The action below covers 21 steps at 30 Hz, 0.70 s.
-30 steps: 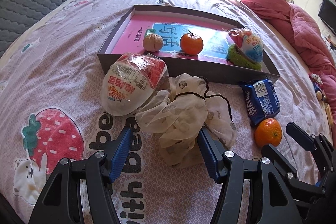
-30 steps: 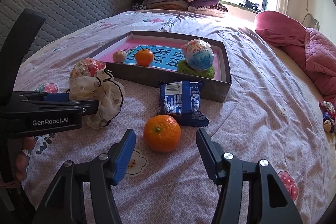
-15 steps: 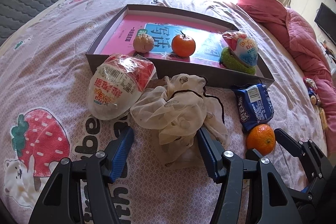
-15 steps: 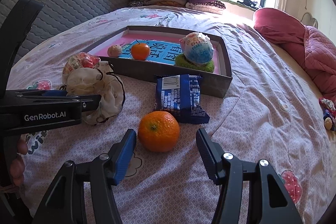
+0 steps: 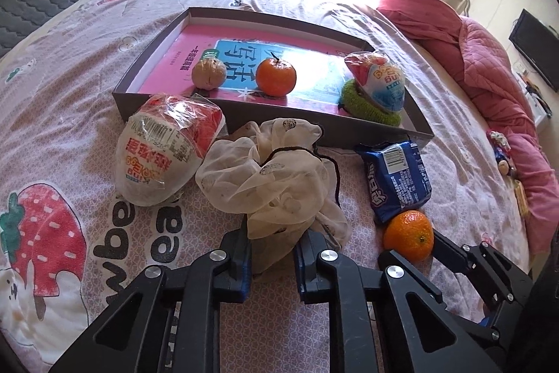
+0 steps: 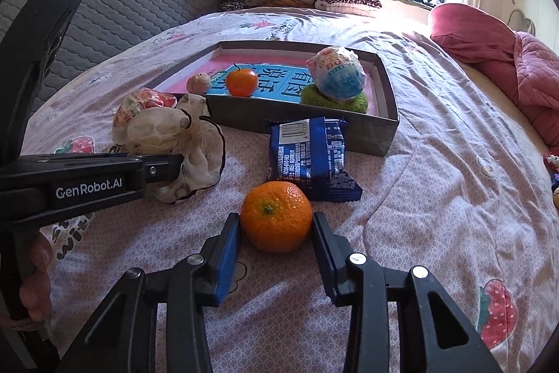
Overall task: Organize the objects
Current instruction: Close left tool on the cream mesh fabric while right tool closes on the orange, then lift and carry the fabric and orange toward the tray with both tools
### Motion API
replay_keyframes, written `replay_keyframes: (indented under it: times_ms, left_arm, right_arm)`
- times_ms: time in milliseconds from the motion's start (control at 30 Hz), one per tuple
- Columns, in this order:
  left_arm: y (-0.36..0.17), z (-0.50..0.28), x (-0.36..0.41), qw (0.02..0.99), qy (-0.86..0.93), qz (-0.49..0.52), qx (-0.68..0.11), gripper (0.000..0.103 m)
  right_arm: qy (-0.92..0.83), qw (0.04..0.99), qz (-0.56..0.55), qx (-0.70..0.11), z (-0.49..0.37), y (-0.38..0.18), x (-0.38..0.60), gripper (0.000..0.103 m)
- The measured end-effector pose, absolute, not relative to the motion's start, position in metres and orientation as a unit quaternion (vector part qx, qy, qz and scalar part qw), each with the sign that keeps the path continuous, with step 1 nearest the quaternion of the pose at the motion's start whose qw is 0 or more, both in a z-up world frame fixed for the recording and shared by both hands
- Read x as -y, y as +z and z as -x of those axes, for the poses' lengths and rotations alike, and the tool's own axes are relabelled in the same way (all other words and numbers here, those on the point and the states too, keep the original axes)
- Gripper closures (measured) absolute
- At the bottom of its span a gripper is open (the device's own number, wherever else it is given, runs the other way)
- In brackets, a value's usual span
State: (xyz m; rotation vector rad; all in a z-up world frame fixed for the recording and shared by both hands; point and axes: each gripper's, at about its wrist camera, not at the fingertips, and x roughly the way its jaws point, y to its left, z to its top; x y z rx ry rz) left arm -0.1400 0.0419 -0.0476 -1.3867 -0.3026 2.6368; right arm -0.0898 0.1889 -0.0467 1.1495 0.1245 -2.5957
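Currently the left gripper [image 5: 270,256], low centre in its view, has just closed its jaws on the cream scrunchie [image 5: 276,184]. Low centre in the right view, the right gripper [image 6: 276,233] has just narrowed against the tangerine [image 6: 276,215] on the bedsheet [image 6: 436,198].

The tray [image 5: 415,128] looks like matt grey cardboard. In front of it lie a sheer, crinkled cloth scrunchie [image 5: 276,184], a glossy blue plastic snack packet [image 5: 398,177] and a dimpled-skinned orange [image 6: 276,215].
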Motion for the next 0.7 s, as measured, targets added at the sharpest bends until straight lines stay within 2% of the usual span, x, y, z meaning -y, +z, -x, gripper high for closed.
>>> replay_keyframes:
  times_ms: [700]
  left_arm:
    - [-0.036, 0.115, -0.044, 0.083, 0.887, 0.449, 0.073, 0.089]
  right_arm:
    - [-0.902, 0.173, -0.394, -0.035, 0.083, -0.038, -0.187, 0.062]
